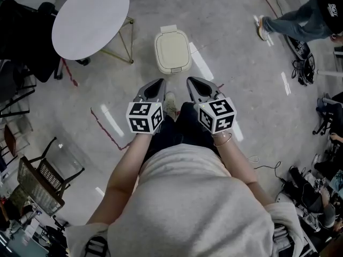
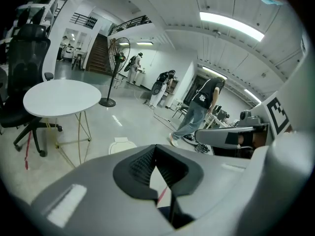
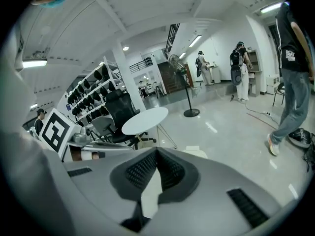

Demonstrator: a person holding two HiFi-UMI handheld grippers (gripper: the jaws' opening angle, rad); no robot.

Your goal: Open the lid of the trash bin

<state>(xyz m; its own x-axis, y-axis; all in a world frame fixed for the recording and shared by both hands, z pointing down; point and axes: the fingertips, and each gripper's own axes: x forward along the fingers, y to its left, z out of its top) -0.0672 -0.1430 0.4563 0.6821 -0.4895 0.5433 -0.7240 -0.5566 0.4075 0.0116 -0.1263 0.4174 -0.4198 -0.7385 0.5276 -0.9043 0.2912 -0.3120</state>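
A cream trash bin (image 1: 172, 50) stands on the grey floor ahead of me with its lid down. Both grippers hover side by side short of it, pointing towards it. The left gripper (image 1: 158, 83) is shut with nothing in it, and the right gripper (image 1: 192, 81) is likewise shut and empty. From the left gripper view, the left gripper (image 2: 156, 149) has its black pads meeting at the tips, and the bin (image 2: 122, 144) shows just beyond on the left. From the right gripper view, the right gripper (image 3: 156, 151) looks the same, with the bin (image 3: 197, 152) peeking over the jaws.
A round white table (image 1: 91, 17) on thin legs stands left of the bin, with black office chairs (image 1: 24, 36) behind it. A person (image 1: 303, 17) stands at the far right near cables (image 1: 303, 63). A wire chair (image 1: 43, 178) sits at the lower left. Red tape (image 1: 104, 127) marks the floor.
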